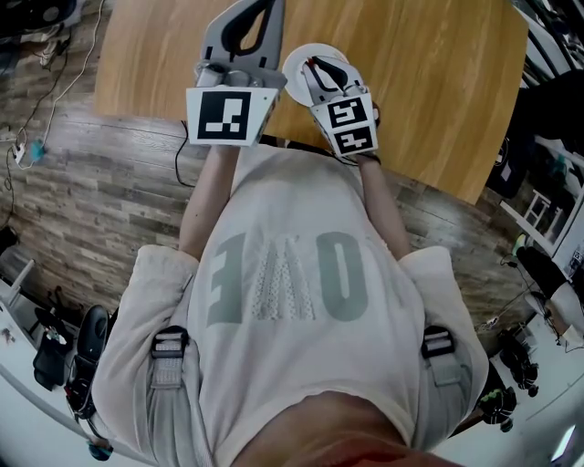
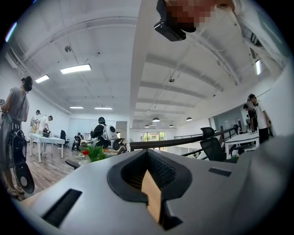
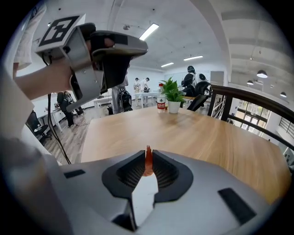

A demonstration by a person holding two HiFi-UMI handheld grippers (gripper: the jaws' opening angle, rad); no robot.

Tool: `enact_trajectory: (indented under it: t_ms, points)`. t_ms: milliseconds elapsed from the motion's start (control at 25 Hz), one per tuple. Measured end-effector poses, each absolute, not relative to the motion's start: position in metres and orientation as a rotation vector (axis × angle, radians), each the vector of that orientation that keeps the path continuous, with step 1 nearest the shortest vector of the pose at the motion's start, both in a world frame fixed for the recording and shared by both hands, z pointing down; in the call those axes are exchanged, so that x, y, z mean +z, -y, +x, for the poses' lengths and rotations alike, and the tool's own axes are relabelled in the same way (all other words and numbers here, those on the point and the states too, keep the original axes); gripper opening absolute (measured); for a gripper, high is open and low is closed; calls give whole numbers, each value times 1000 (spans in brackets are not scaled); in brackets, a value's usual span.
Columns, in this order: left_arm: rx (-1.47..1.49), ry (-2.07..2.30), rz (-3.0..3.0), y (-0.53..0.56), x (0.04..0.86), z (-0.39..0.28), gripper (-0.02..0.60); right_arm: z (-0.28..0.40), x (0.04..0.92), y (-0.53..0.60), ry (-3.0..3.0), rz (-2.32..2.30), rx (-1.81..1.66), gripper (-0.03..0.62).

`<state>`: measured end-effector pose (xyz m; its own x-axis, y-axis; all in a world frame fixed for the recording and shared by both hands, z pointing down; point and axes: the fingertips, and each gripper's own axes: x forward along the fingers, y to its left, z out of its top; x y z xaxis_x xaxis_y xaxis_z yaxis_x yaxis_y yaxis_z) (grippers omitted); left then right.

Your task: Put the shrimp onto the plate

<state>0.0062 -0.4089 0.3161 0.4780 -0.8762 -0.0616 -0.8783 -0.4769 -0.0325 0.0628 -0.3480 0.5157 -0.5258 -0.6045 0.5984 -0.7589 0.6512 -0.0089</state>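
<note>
A small orange-red shrimp (image 3: 148, 163) stands pinched between the black pads of my right gripper (image 3: 148, 155), which is shut on it. In the head view that gripper (image 1: 319, 71) hovers over the white plate (image 1: 306, 57) near the front edge of the wooden table (image 1: 429, 91). My left gripper (image 1: 260, 14) is held up just left of the plate. Its jaws (image 2: 147, 153) are shut with nothing between them, and they point out into the room. From the right gripper view the left gripper (image 3: 98, 50) shows high at the upper left.
A potted plant (image 3: 172, 95) and a red-labelled bottle (image 3: 161, 103) stand at the far end of the table. Office chairs, desks and several people are beyond it. Cables (image 1: 55, 82) lie on the wood floor to the left.
</note>
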Motion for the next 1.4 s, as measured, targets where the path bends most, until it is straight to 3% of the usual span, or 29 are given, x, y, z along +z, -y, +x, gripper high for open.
enact_trajectory:
  t_ms: [400, 1400]
  points:
    - [53, -1568, -2662, 408, 321, 5, 11, 68, 560, 337, 2187, 984, 551, 58]
    - [38, -1612, -2668, 407, 333, -3, 11, 60, 590, 326, 2136, 883, 639, 60]
